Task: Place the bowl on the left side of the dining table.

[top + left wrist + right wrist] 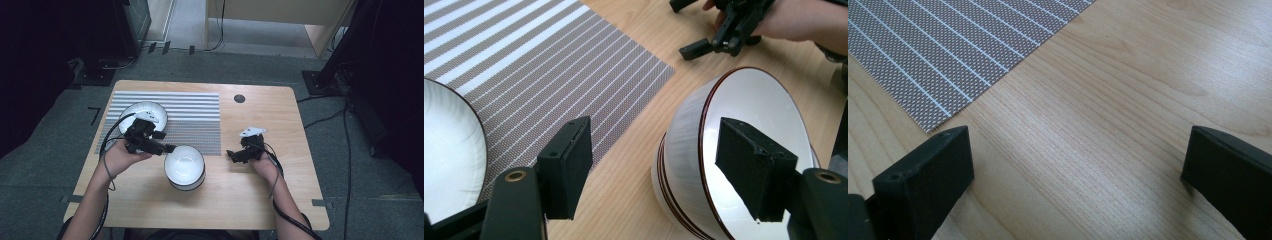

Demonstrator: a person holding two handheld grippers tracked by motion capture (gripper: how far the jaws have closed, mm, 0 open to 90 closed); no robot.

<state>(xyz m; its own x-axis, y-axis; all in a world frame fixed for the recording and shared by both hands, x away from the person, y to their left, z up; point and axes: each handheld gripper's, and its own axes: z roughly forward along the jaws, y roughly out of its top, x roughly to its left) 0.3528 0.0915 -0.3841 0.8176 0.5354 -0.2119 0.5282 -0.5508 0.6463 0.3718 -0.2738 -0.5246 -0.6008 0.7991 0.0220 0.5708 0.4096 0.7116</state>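
Two bowls (stacked), left gripper astride rim

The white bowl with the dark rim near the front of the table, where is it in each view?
High view: white bowl with the dark rim, centre, below the striped placemat.
Left gripper view: lower right, one jaw in front of it.
Right gripper view: not in it.
Shared landmark: the placemat's near corner.

Your table is pale, light-grained wood. On it, the placemat runs grey-brown with thin white stripes — broader white bands toward its far edge. The bowl just off the placemat's near edge is white, rimmed dark red-brown — as is the white plate on the placemat.
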